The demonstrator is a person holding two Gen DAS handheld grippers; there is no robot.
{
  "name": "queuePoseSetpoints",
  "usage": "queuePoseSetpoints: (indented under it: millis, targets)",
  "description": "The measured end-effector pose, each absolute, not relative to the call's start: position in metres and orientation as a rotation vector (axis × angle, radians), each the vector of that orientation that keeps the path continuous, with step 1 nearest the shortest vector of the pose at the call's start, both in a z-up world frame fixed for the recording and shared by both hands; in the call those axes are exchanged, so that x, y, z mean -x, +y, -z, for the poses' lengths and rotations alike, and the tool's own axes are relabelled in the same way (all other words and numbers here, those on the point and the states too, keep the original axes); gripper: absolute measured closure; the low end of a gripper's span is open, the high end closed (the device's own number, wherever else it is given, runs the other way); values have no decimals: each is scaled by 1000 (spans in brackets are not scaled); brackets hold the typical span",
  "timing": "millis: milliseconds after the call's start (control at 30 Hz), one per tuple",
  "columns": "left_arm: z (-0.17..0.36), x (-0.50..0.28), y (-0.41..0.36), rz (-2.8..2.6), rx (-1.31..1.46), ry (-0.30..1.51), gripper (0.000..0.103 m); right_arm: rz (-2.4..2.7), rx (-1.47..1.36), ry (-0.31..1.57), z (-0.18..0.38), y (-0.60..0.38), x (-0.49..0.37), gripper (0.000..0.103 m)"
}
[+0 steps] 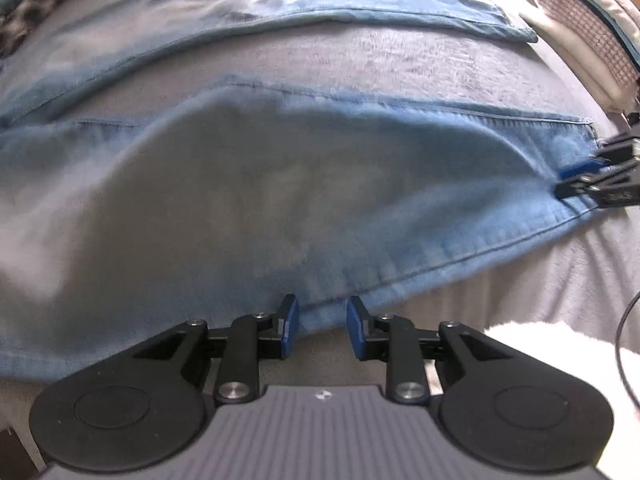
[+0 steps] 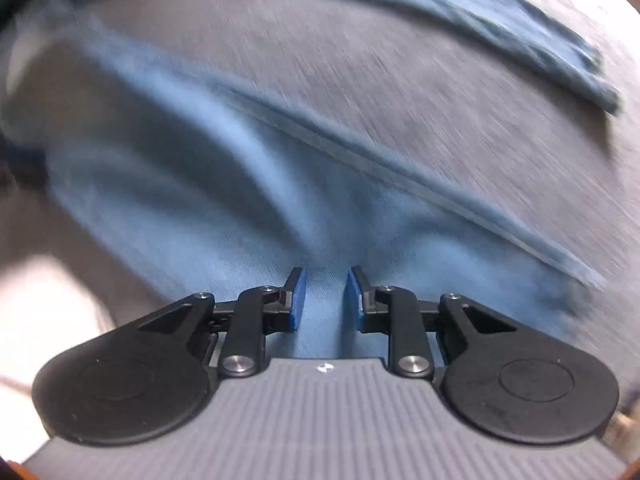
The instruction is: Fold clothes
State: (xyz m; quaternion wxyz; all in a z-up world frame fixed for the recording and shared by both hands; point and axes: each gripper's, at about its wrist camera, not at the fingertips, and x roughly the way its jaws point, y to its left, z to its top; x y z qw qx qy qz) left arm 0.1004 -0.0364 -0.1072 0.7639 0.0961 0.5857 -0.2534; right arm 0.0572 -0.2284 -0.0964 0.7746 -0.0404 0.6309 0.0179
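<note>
**Left wrist view: near leg lies crosswise, both grippers on its near edge**

Left wrist view: pale blue jeans (image 1: 280, 92) spread on grey blanket (image 1: 440, 64). Two legs apart, with a strip of blanket between them. Near leg (image 1: 280, 200) directly ahead of left gripper (image 1: 322, 324), long axis running left to right across the view. Far leg (image 1: 320, 0) beyond it and roughly parallel.

Left gripper set at the long near edge of the near leg, somewhere along its length. Pads standing apart, denim edge just reaching into the gap, no pinch seen.

Right gripper (image 1: 576, 180) off to the right, at the hem end of the same leg. Hem end therefore nearer the right hand, edge along the length nearer the left.

Right wrist view heavily blurred. Pads apart there too, smooth denim running under and between them. Creases fanning out from just ahead of the tips. Firm hold not visible.

Judgement: any fold of near leg onto far leg would go away from both grippers, across the long axis and over the blanket strip. Needs both pairs of pads closed on the edge. Stage of the fold not settled by these views.
</note>
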Motion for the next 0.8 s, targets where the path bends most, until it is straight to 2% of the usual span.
queuePoseSetpoints:
  millis: [67,200,300,400,500,633,800]
  targets:
    - [108,-97,-32,525,-189,1288,76,-35,99,1353,81,-231,-59,80]
    - [102,-90,-22,479,-155,1267,76,-203,52,1143,46,-209,-98,77]
    - [95,-88,-16,446,-125,1234,76,-347,-3,1066,47,-180,-144,72]
    - [95,-93,-15,404,-125,1187,75,-479,-90,1065,58,-151,-188,70]
    - [106,-98,-11,367,-105,1204,75,-575,-198,1079,68,-124,-228,62]
    - [110,-97,-2,370,-76,1209,75,-663,-289,1119,79,-77,-273,58]
    - [112,-96,9,383,-44,1209,75,-726,-214,1217,103,-28,-306,60]
